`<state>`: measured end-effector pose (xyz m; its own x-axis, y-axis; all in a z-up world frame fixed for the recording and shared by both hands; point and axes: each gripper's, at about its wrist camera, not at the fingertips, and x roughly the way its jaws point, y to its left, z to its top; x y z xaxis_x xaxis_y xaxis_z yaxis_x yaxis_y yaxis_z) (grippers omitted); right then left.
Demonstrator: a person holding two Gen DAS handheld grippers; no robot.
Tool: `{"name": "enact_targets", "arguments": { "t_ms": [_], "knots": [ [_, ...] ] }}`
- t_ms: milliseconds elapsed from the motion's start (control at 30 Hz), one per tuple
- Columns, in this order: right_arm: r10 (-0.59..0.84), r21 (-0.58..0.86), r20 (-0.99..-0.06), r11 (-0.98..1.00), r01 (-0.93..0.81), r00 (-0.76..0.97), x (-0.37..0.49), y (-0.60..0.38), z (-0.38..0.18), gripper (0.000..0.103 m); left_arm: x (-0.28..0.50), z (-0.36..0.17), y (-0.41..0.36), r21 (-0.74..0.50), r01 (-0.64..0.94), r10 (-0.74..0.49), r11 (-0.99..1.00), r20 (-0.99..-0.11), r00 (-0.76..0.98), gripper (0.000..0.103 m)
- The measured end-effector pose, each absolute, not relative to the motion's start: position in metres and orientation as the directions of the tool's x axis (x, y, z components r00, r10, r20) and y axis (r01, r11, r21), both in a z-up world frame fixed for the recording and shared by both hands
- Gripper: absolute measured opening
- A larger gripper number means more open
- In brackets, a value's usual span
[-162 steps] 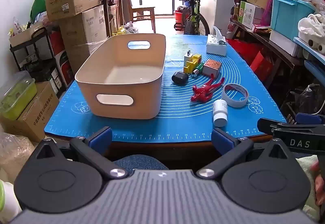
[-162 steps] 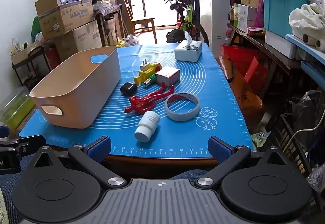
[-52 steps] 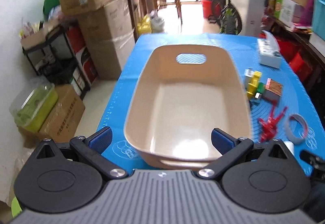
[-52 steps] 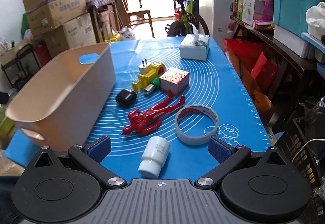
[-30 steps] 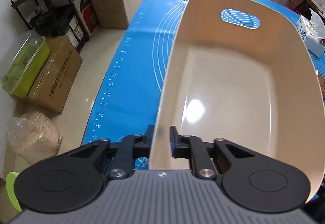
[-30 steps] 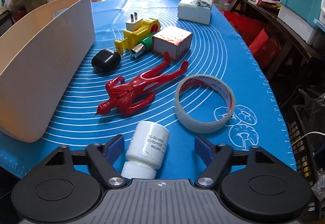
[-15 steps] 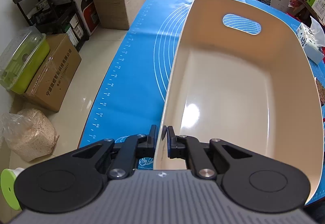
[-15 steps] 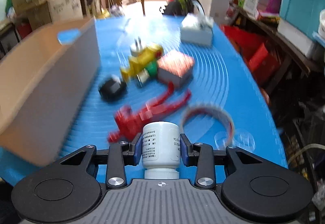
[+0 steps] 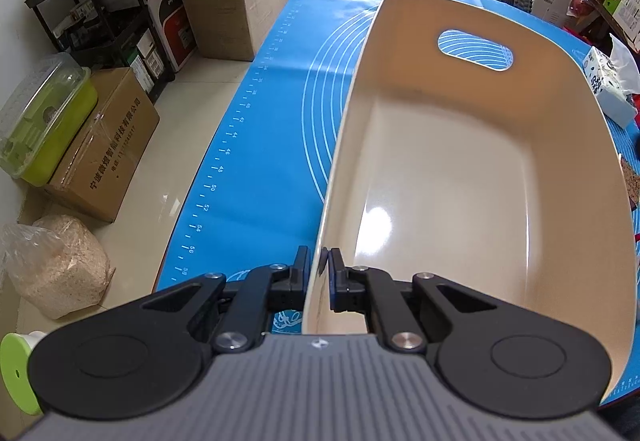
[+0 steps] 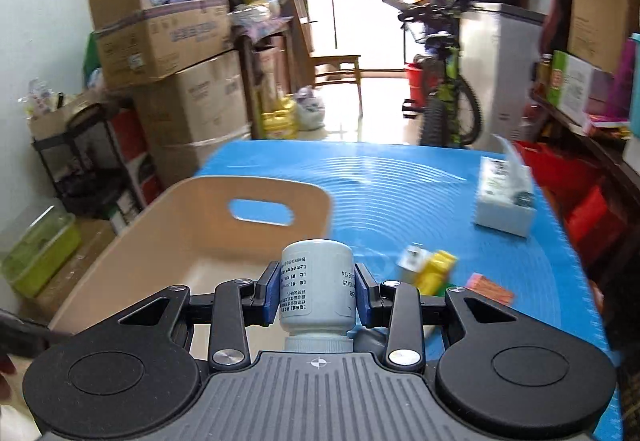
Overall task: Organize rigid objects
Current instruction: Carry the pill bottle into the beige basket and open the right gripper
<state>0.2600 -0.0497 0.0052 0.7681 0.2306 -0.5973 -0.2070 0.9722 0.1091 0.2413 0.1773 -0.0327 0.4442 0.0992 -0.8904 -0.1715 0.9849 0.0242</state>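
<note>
While left tongs (image 9: 319, 273) pinch the bin (image 9: 460, 177) rim, right tongs (image 10: 316, 293) clamp a print-labelled bottle (image 10: 317, 289)

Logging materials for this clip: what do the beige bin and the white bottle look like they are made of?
Beige bin: seemingly moulded plastic, smooth and glossy; a bright glare spot shows on its floor, and it has thin walls and a cut-out handle slot.
White bottle: probably opaque plastic with a matte finish; no glare on it, printed text on its side, narrower cap end towards the camera.

Bright daylight, fisheye warp, motion blur
</note>
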Motion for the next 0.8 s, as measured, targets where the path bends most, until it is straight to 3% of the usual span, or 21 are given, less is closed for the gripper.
{"name": "enact_targets", "arguments": {
  "t_ms": [233,533,667,800],
  "knots": [
    [0.293,0.09,-0.658,0.945,-0.314,0.694,0.272,0.013,-0.012,0.044,0.241,-0.033,0.178,0.014,-0.171,0.091,0.985,-0.888,0.452,0.01],
    [0.266,0.034,-0.824,0.905,-0.425,0.5,0.276,0.058,-0.06,0.044,0.24,-0.033,0.179,0.011,-0.172,0.088,0.985,-0.889,0.45,0.01],
    [0.241,0.031,-0.864,0.902,-0.43,0.443,0.279,0.061,-0.063,0.045,0.24,-0.033,0.179,0.01,-0.172,0.088,0.985,-0.888,0.451,0.009],
    [0.261,0.052,-0.846,0.908,-0.416,0.465,0.275,0.051,-0.056,0.051,0.241,-0.034,0.179,0.009,-0.174,0.088,0.985,-0.888,0.451,0.009]
  ]
}}
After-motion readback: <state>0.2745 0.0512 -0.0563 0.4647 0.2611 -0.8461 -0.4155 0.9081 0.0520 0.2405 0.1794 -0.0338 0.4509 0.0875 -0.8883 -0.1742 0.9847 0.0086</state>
